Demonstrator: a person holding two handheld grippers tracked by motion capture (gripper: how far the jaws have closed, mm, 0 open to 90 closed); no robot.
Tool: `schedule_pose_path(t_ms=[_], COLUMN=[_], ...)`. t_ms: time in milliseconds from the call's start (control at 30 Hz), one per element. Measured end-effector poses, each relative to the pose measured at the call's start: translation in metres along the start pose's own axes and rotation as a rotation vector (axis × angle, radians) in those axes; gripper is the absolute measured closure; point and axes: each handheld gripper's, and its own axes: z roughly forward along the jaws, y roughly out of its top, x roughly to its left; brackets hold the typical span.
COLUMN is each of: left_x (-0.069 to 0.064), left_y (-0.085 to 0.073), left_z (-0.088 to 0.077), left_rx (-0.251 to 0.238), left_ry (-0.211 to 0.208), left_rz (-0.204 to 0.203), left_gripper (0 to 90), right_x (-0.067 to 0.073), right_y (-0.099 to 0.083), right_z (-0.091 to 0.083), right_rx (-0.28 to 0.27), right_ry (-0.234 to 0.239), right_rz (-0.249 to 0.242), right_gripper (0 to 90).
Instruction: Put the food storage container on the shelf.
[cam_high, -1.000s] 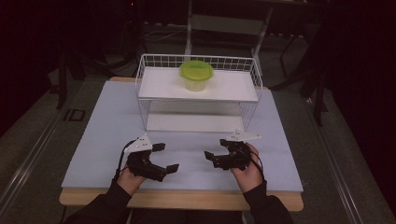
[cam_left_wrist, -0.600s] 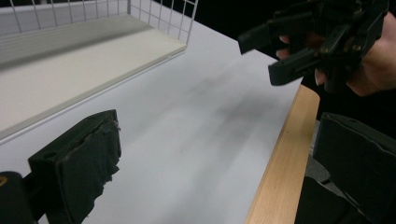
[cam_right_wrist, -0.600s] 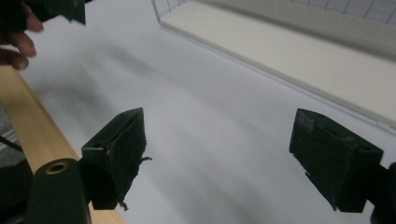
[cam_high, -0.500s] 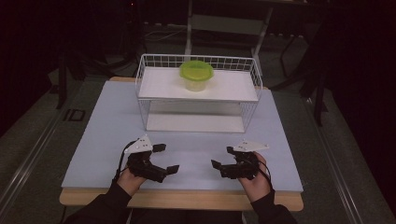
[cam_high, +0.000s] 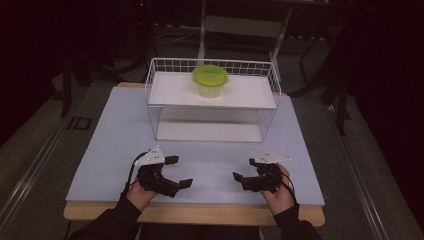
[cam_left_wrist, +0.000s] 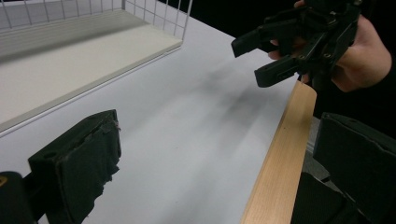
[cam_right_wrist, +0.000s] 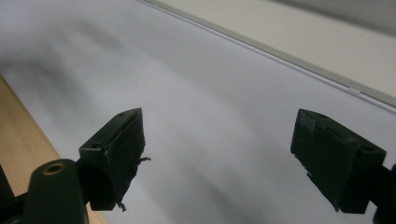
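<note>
Green-lidded container (cam_high: 210, 80) sits untouched on wire rack (cam_high: 159, 107) shelf. Right gripper (cam_high: 241, 178) has pulled back toward table (cam_high: 110, 135) edge; left gripper (cam_high: 180, 172) unmoved. Both spread, empty; reach not begun.

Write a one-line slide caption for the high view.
Two open hand-held grippers, left and right, rest low over the white table before a wire rack holding a green-lidded container.

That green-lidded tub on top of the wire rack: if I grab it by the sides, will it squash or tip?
The tub looks like thin translucent plastic, so its walls probably flex under a hard squeeze. It seems empty or nearly so, hence likely light and easy to knock sliding on the smooth rack shelf. It is squat and its lid is wider than its body, so tipping seems unlikely; jaws may catch the lid's rim.
</note>
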Motion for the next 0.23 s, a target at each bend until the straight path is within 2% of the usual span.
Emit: schedule_pose_path(t_ms=[233], left_x=[0.0002], left_y=[-0.0008], left_z=[0.0012], left_rx=[0.006], left_ry=[-0.007], left_rz=[0.0], left_gripper=[1.9], right_x=[-0.0008], right_y=[-0.002], right_z=[0.0034], right_rx=[0.022], right_ry=[0.003], right_rz=[0.002], right_gripper=[17.4])
